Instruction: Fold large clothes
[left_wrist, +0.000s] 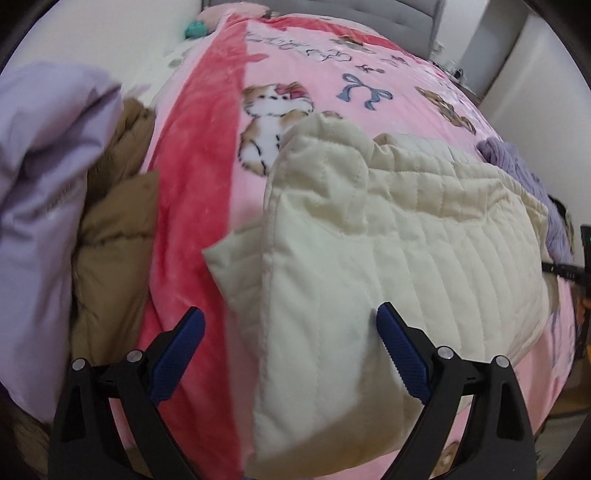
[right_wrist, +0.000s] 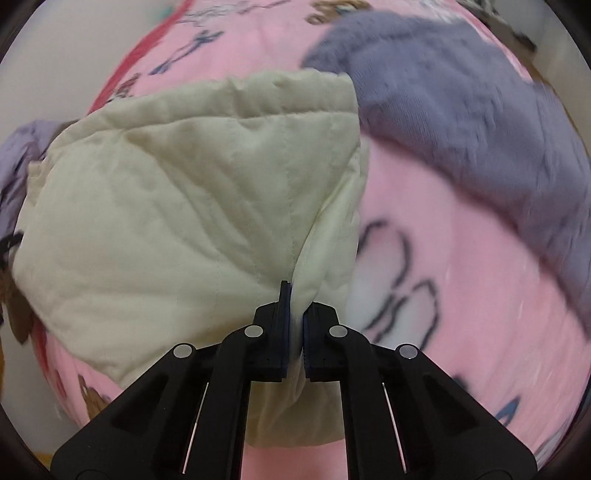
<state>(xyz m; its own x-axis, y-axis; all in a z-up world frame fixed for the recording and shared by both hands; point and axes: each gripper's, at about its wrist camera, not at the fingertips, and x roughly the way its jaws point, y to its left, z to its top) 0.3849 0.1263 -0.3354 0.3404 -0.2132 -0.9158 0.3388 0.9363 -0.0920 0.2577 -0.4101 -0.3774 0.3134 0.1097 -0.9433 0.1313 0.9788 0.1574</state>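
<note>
The cream quilted garment lies folded on the pink blanket covering the bed. The left tongs stand wide above the garment's near edge. The right tongs are clamped on a fold of the garment. A purple sweater lies beside the garment.
</note>
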